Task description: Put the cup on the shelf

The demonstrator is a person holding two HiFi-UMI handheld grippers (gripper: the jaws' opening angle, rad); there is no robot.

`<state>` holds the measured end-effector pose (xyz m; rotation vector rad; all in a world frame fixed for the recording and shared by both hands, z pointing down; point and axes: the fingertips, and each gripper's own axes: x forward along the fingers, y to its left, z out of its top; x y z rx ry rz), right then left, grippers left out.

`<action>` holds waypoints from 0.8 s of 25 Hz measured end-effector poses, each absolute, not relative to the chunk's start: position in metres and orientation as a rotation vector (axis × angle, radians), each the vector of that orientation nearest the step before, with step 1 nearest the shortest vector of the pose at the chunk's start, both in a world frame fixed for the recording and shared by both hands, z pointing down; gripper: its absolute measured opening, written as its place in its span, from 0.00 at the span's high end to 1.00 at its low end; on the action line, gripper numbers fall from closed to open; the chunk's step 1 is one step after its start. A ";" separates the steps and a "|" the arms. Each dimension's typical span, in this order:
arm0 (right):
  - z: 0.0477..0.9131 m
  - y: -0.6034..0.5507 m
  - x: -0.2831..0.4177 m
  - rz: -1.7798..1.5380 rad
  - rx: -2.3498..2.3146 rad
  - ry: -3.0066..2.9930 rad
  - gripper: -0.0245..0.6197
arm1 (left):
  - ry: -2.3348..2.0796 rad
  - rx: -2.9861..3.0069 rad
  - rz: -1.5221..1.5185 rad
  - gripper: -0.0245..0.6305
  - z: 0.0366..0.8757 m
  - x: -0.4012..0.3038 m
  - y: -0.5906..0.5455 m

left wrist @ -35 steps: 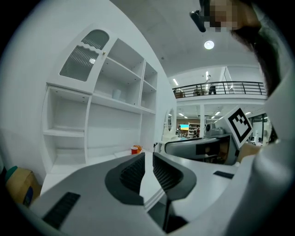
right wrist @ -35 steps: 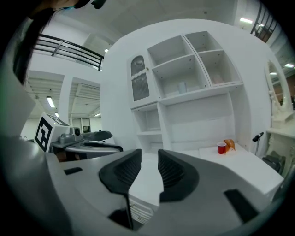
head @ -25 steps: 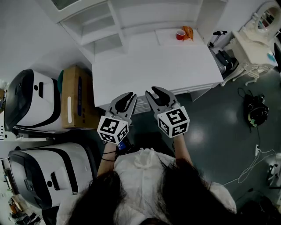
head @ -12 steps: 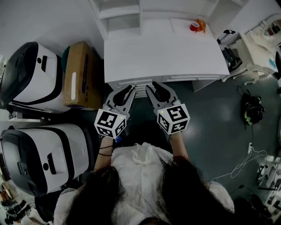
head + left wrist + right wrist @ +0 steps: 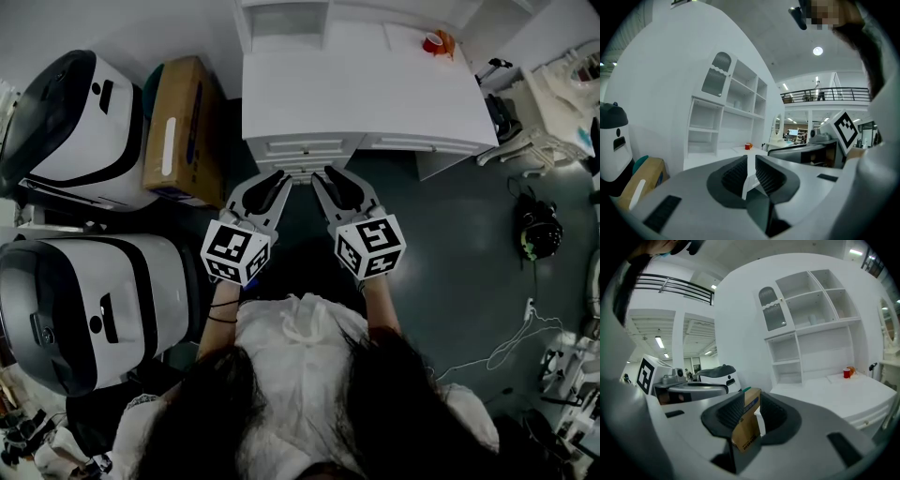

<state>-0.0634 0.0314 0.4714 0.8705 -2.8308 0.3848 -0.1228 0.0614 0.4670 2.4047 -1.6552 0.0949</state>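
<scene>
- Red cup sits at desk far-right corner, untouched.
- L gripper & R gripper: jaws closed, empty, just off desk front edge; prob. pre-reach.

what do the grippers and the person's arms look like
Both the left gripper and right gripper are pale grey, curved claw shapes with dark ribbed inner pads. Each carries a white cube printed with black square markers. The person wears a white top; dark bands circle the left wrist.
</scene>
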 end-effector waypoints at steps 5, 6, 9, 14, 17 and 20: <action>0.467 0.050 -0.068 0.360 0.840 -2.834 0.79 | -1.668 2.403 0.074 0.87 0.463 -0.125 0.075; 0.466 0.053 -0.067 0.357 0.834 -2.834 0.79 | -1.669 2.403 0.072 0.87 0.462 -0.123 0.077; 0.466 0.059 -0.066 0.346 0.820 -2.835 0.79 | -1.664 2.412 0.073 0.87 0.461 -0.118 0.082; 0.466 0.065 -0.067 0.326 0.804 -2.833 0.79 | -1.658 2.423 0.075 0.87 0.460 -0.114 0.086; 0.465 0.068 -0.066 0.318 0.801 -2.833 0.80 | -1.659 2.425 0.075 0.87 0.459 -0.112 0.088; 0.464 0.069 -0.063 0.316 0.804 -2.831 0.80 | -1.659 2.430 0.076 0.87 0.456 -0.110 0.088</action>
